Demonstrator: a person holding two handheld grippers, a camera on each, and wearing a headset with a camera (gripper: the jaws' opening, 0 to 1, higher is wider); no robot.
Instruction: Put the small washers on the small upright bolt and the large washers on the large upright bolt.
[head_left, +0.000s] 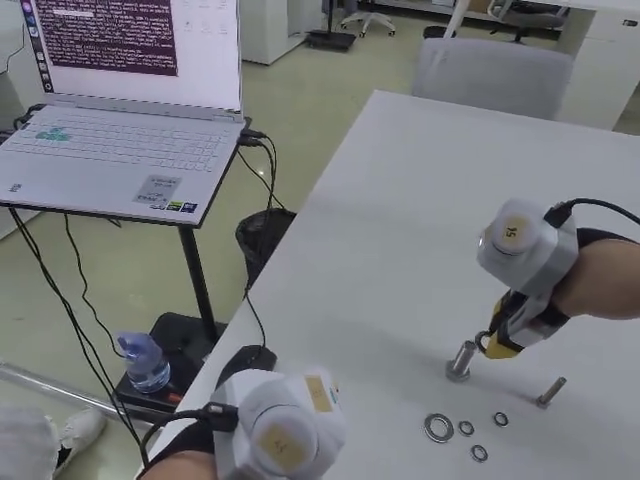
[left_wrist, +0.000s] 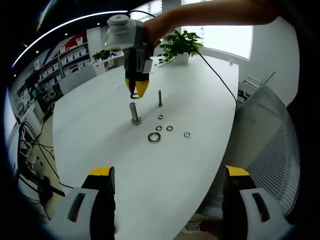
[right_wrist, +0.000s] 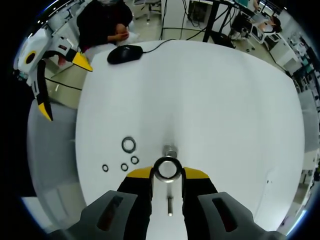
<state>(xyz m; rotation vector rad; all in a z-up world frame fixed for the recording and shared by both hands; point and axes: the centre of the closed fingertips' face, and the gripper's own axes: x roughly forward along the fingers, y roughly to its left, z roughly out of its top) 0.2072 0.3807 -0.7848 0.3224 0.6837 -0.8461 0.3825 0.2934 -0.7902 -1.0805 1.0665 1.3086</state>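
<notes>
My right gripper (head_left: 490, 345) is shut on a large washer (right_wrist: 167, 168) and holds it just above the top of the large upright bolt (head_left: 461, 360). To the bolt's right stands the small upright bolt (head_left: 551, 391). Another large washer (head_left: 438, 427) lies flat on the white table (head_left: 400, 220) in front of the bolts, with small washers (head_left: 466, 428) beside it. My left gripper (left_wrist: 167, 200) is open with nothing between its jaws, back near the table's front edge (head_left: 280, 430), well away from the bolts.
A laptop (head_left: 120, 140) on a stand sits left of the table, with cables and a water bottle (head_left: 145, 362) on the floor below. A grey chair (head_left: 490, 75) stands at the far end. A black mouse (right_wrist: 124, 53) lies near the table edge.
</notes>
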